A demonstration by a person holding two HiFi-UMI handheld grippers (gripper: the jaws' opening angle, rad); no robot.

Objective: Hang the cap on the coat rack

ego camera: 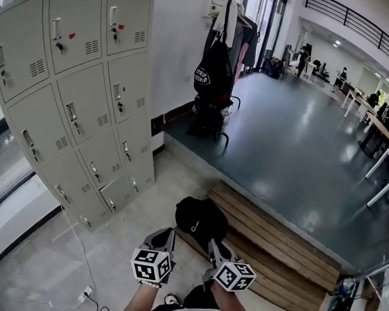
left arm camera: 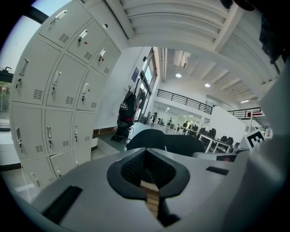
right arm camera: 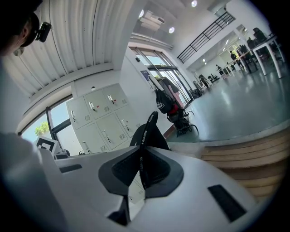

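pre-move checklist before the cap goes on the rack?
1. Right gripper hold: jaws shut on the cap's edge band: ok.
2. Left gripper hold: jaws together at the cap's other side: ok.
3. Coat rack within reach: it stands far off across the grey floor: not ok.
4. Free hook on the rack: a black bag and clothes hang there, and the hooks are too small to make out: cannot tell.
5. Path: wooden steps just ahead, then open floor up to the rack: ok.
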